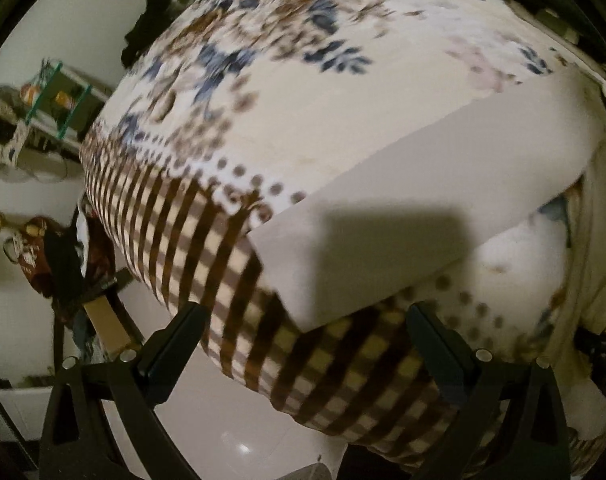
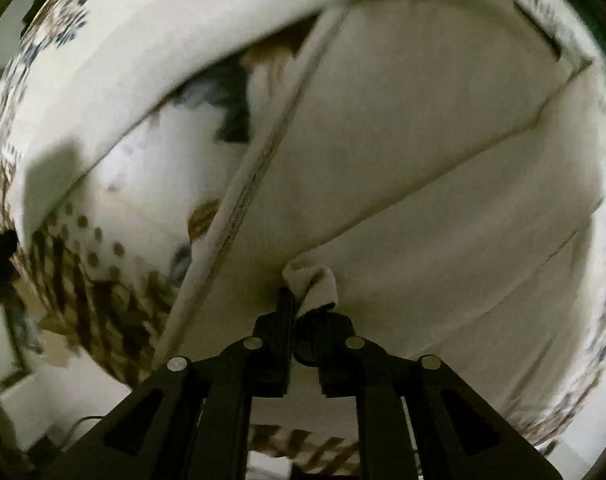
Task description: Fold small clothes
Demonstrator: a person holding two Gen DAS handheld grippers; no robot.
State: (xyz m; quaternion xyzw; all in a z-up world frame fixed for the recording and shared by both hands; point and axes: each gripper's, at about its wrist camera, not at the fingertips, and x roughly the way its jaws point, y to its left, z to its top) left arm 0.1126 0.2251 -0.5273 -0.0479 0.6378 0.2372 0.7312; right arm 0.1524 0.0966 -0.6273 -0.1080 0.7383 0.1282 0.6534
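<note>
A cream-white garment (image 2: 423,160) lies spread on a bedspread (image 2: 83,260) printed with flowers, dots and a brown check border. My right gripper (image 2: 303,304) is shut on a bunched fold of that garment, which puckers up between its fingertips. A long white band of the same cloth (image 1: 423,184) runs across the bedspread (image 1: 263,60) in the left wrist view. My left gripper (image 1: 307,320) stands wide open over the checked border near the end of that band, with nothing gripped. Its shadow falls on the band.
The bed edge curves below the left gripper, with pale tiled floor (image 1: 231,420) beneath. A green-framed shelf (image 1: 55,100) and a heap of dark red things (image 1: 43,256) sit by the wall at left. Both views are blurred.
</note>
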